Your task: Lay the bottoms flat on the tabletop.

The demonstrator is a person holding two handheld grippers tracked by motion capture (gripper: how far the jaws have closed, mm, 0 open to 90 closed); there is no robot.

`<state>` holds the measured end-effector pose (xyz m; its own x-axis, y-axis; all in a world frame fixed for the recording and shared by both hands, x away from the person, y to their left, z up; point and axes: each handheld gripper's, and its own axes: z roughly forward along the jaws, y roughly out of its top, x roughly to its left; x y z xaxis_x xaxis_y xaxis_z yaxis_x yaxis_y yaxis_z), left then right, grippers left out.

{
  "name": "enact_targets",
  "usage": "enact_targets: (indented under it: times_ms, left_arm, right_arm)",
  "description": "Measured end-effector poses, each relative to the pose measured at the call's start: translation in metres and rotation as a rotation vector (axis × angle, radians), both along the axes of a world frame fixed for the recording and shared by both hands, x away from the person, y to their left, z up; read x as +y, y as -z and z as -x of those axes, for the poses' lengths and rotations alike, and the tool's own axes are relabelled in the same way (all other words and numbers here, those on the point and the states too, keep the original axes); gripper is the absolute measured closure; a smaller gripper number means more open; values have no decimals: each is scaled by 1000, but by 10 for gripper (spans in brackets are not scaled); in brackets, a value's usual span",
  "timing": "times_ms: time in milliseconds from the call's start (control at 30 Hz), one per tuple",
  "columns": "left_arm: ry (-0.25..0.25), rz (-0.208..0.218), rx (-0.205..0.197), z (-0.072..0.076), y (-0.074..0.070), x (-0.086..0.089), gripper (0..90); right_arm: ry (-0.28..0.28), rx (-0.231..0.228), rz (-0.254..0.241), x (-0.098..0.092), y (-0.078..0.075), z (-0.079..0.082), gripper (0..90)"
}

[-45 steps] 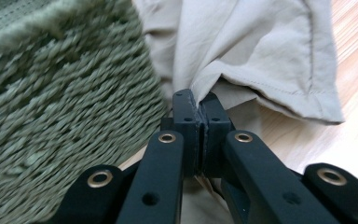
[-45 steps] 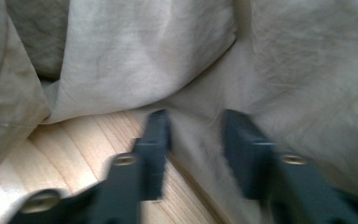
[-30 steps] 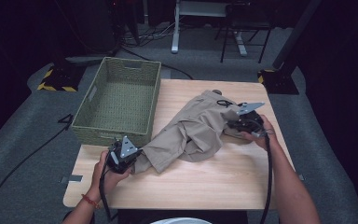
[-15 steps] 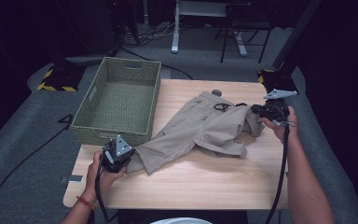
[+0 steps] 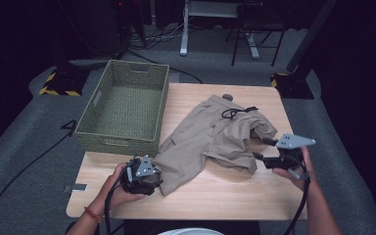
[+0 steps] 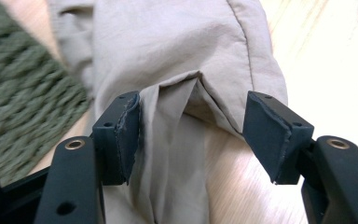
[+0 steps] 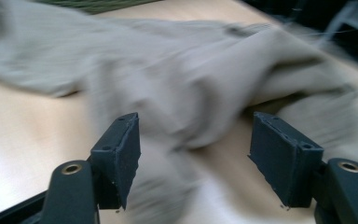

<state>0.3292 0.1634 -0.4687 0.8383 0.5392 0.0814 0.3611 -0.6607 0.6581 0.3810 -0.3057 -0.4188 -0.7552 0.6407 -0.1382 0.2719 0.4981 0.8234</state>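
Observation:
A pair of khaki shorts (image 5: 210, 139) lies spread on the wooden table (image 5: 225, 196), with a black drawstring (image 5: 235, 111) at the waist. My left gripper (image 5: 157, 180) sits at the near left by the hem of one leg. Its jaws have just been opening, and the hem fold (image 6: 182, 107) lies loose between the pads, which stand apart from it. My right gripper (image 5: 263, 149) hovers at the shorts' right edge. Its jaws have also just been opening, and the blurred cloth (image 7: 191, 93) lies in front of them, unpressed.
An empty green woven basket (image 5: 127, 110) stands on the table's rear left, its wall close to my left gripper (image 6: 23, 107). Bare wood runs along the near edge. Beyond the table are grey floor, cables and a desk frame.
Both grippers went from shut on the shorts to open and let go. The right one pulled the cloth out to the right, then came back nearer. The shorts now lie flatter.

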Motion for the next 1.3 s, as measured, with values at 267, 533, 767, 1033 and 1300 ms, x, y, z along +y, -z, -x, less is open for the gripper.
enact_targets:
  times_ms: [267,533,767,1033,1300]
  left_arm:
    - [78,38,78,-4,15,-19,442]
    - [207,35,130,1,22,-66,456]
    - [304,32,149,18,0,-107,404]
    - [194,39,-13,-10,-24,-88,361]
    - [210,-76,40,-41,15,-107,460]
  right_arm:
    - [-36,175,65,21,65,-10,224]
    - [2,165,73,34,75,-35,490]
    - [46,107,64,26,64,-51,860]
    - [77,34,28,-2,28,-43,876]
    - [118,-18,17,-5,-15,-64,878]
